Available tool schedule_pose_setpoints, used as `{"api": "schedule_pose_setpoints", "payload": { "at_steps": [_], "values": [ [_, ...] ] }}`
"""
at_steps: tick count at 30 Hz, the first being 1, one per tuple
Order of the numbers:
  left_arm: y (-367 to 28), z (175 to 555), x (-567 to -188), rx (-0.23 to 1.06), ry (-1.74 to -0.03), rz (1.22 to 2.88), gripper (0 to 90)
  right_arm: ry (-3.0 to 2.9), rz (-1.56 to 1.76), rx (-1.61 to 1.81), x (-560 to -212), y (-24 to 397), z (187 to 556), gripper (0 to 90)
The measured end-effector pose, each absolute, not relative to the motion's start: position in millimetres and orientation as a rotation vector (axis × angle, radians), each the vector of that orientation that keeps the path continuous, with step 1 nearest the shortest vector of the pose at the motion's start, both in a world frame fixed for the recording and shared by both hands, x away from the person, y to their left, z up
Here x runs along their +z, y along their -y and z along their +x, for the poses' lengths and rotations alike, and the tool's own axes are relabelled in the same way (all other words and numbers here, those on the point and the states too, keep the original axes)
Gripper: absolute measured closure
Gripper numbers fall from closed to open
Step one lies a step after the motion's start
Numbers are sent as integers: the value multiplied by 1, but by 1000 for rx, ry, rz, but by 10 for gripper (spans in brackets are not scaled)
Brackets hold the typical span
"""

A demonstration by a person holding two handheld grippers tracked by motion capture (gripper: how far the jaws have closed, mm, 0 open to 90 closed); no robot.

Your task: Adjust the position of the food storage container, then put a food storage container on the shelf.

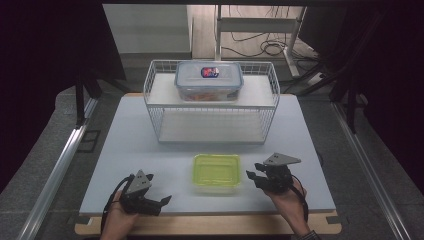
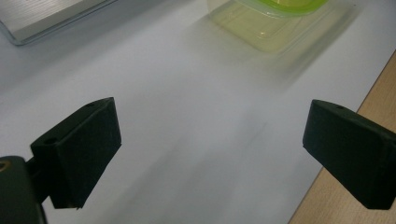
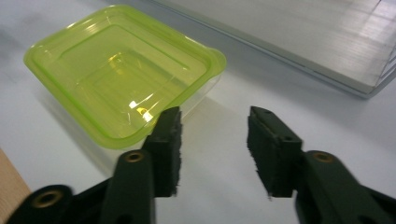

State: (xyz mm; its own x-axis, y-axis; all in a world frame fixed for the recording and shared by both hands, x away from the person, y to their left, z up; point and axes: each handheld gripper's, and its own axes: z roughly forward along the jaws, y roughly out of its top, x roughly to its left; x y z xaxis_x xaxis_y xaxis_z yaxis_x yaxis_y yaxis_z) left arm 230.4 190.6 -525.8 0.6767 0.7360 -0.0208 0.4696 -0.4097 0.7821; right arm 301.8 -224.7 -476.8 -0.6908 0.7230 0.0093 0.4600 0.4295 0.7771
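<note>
Right gripper [image 3: 212, 149] beside green lidded container [image 3: 123, 70] on bench [image 1: 150, 160], jaws partly open, empty; left gripper [image 2: 210, 149] jaws wide, empty.

The left gripper [image 1: 161, 201] hangs low with its jaws spread wide, while the right gripper [image 1: 253, 171], well apart from it, has jaws partly parted on nothing.

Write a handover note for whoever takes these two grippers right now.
Left gripper: open, empty, low at the near left of the white table.
Right gripper: open, nothing between its jaws, just right of the shallow yellow-green plastic container.
That container sits at the table's near edge, touched by neither gripper.
A clear lidded plastic box sits on the white wire rack's upper shelf.
Done: nothing evident. Left: probably gripping the green container.
</note>
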Motion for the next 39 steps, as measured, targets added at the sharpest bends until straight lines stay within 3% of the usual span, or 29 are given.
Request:
{"api": "schedule_pose_setpoints", "payload": {
  "at_steps": [7,22,39],
  "values": [
    [-191,230,-526,424,-925,2081,43,-2354,1000,1153,-476,229,298,301],
    [-191,230,-526,422,-922,2087,43,-2383,1009,1159,-486,226,302,93],
    [-190,231,-527,424,-923,2095,43,-2446,1119,1240,-490,206,310,19]
  ]
}}
